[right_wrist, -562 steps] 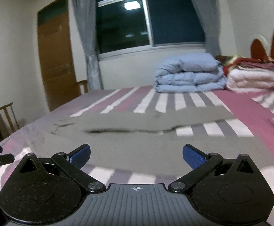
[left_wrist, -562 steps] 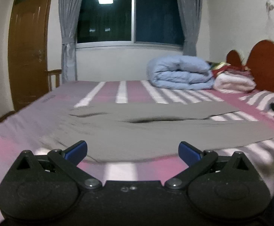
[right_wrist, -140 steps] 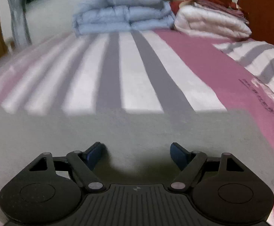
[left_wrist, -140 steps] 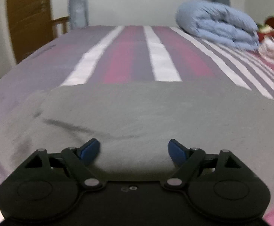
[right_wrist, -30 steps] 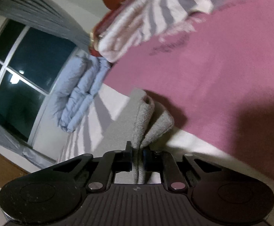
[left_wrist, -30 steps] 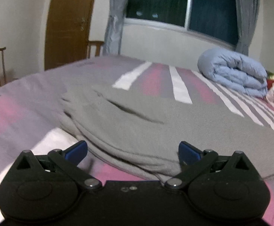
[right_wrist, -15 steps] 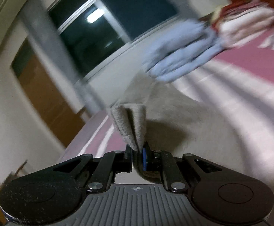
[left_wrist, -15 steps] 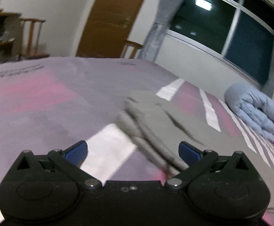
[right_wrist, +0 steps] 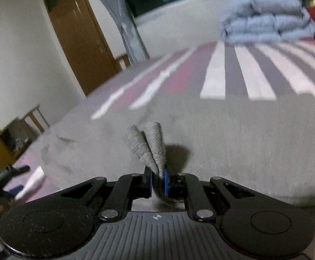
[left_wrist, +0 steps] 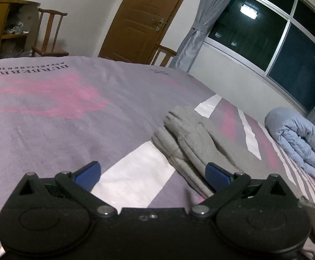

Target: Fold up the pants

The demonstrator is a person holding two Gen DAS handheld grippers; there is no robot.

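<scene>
Grey pants (right_wrist: 233, 143) lie spread across the striped bed. My right gripper (right_wrist: 157, 181) is shut on a pinched fold of the pants' cloth, which sticks up in two grey points (right_wrist: 151, 145) just ahead of the blue pads. In the left wrist view the bunched waist end of the pants (left_wrist: 190, 138) lies to the right of centre. My left gripper (left_wrist: 152, 173) is open above the bedsheet with nothing between its fingers; its right fingertip (left_wrist: 217, 174) is beside the pants' edge. The left gripper (right_wrist: 10, 173) also shows at the right wrist view's left edge.
A folded blue quilt (left_wrist: 298, 138) lies at the far side of the bed (left_wrist: 49, 112), also seen as the quilt (right_wrist: 265, 19). A wooden door (left_wrist: 142, 19), chairs (left_wrist: 49, 36) and a curtained window (left_wrist: 265, 32) stand beyond the bed.
My right gripper has swung across the bed with the pants' cloth pinched in it and rolled level, so the cloth now lies over the spread pants. My left gripper shifted left, off the pants.
</scene>
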